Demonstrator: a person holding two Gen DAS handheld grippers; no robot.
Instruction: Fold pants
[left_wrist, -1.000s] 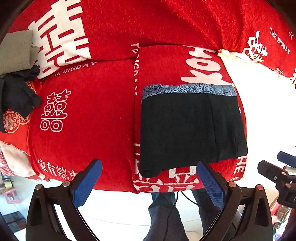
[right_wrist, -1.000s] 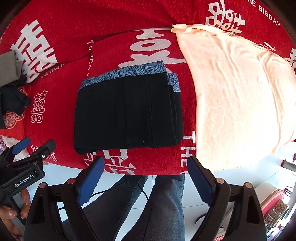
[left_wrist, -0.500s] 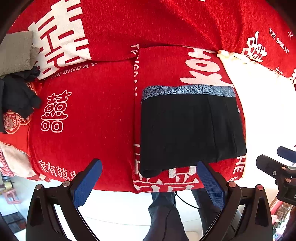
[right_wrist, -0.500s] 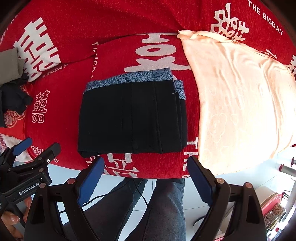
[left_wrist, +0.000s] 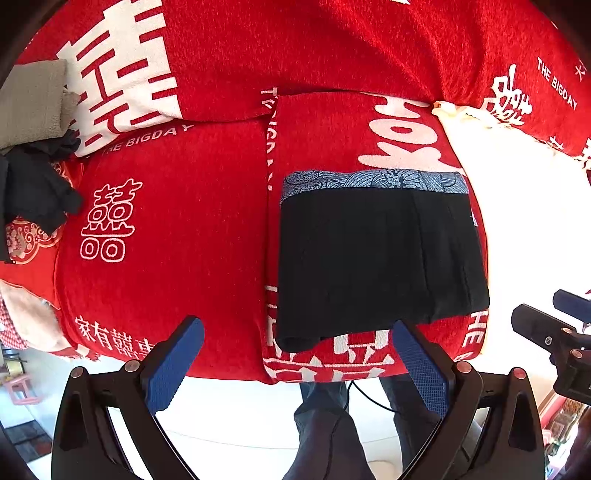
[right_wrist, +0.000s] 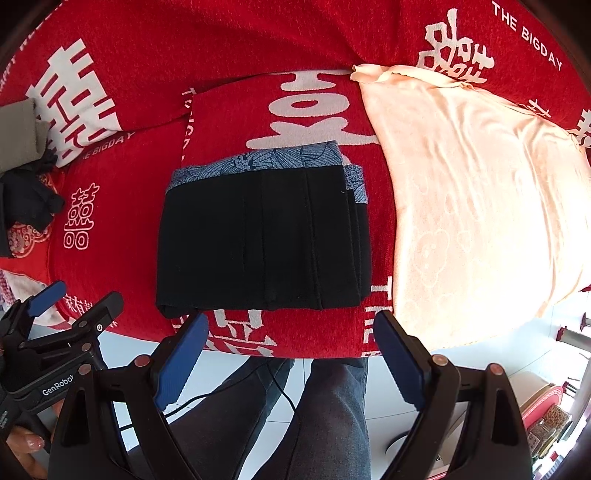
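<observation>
The black pants (left_wrist: 376, 258) lie folded into a flat rectangle on a red sofa cushion, with a blue patterned waistband (left_wrist: 373, 181) along the far edge. They also show in the right wrist view (right_wrist: 258, 236). My left gripper (left_wrist: 295, 362) is open and empty, held off the cushion's front edge. My right gripper (right_wrist: 291, 354) is open and empty, also just in front of the cushion. Neither touches the pants.
A pale peach cloth (right_wrist: 476, 199) covers the sofa to the right of the pants. Grey and black clothes (left_wrist: 33, 147) lie piled at the far left. The red sofa cover (left_wrist: 177, 221) has white characters. The person's legs (right_wrist: 303, 413) and a cable are below.
Both grippers have drawn slightly back toward the sofa's front edge, so the pants sit lower in the right wrist view. The pants have not moved.
</observation>
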